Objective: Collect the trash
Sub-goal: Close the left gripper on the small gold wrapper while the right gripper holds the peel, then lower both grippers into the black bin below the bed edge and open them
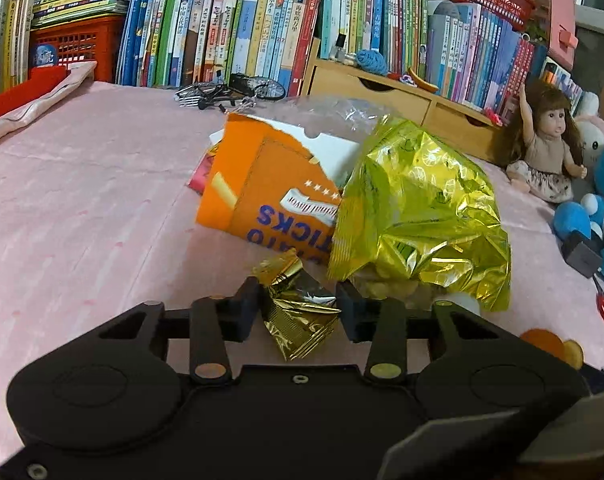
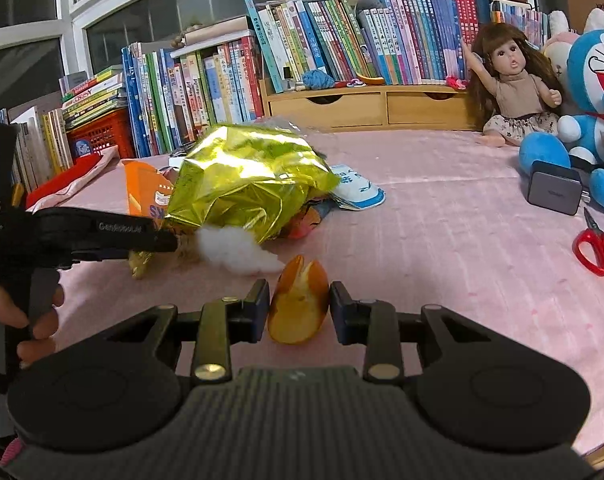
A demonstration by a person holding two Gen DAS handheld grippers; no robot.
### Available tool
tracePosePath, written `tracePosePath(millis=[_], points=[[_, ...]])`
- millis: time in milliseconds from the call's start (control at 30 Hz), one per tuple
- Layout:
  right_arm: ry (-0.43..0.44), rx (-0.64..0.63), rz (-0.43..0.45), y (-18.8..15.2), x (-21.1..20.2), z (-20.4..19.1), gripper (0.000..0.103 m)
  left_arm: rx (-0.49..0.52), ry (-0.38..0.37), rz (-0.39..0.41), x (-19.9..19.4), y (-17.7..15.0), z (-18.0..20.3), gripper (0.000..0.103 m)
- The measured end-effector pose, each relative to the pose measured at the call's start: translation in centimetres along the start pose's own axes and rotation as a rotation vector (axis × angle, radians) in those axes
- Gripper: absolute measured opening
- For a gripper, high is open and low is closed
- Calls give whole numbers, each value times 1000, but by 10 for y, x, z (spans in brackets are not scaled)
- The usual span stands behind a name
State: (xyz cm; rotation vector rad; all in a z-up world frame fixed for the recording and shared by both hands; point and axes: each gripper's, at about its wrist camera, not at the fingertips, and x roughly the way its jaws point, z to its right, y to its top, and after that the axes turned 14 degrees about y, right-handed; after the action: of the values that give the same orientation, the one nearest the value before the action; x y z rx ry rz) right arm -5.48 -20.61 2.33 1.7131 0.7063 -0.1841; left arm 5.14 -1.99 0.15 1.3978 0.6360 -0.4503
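My left gripper (image 1: pixel 297 300) is shut on a crumpled gold foil wrapper (image 1: pixel 299 314), low over the pink cloth (image 1: pixel 81 220). Just beyond it lie a big yellow-green foil bag (image 1: pixel 418 208) and an orange potato-sticks box (image 1: pixel 261 196). My right gripper (image 2: pixel 299 300) is shut on a piece of orange peel (image 2: pixel 299 304) standing on edge. In the right wrist view the foil bag (image 2: pixel 245 180) lies ahead, with a white cotton wad (image 2: pixel 237 252) at its near edge. The left gripper (image 2: pixel 169 244) reaches in from the left, held by a hand (image 2: pixel 33 312).
A doll (image 2: pixel 510 92), blue plush toys (image 2: pixel 590 120), a grey charger block (image 2: pixel 554 192) and red scissors (image 2: pixel 600 250) sit on the right. Rows of books (image 1: pixel 241 32), a wooden drawer unit (image 2: pixel 366 106), a red crate (image 1: pixel 81 46) and a model bicycle (image 1: pixel 229 90) line the back.
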Motion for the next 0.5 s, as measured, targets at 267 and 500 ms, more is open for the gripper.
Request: tracePosePath(millis=[267, 500], points=[[22, -6, 3, -4, -3, -9, 37, -1, -16, 43, -40, -14, -21, 38], [38, -5, 1, -8, -7, -17, 37, 47, -35, 92, -74, -30, -29, 38]])
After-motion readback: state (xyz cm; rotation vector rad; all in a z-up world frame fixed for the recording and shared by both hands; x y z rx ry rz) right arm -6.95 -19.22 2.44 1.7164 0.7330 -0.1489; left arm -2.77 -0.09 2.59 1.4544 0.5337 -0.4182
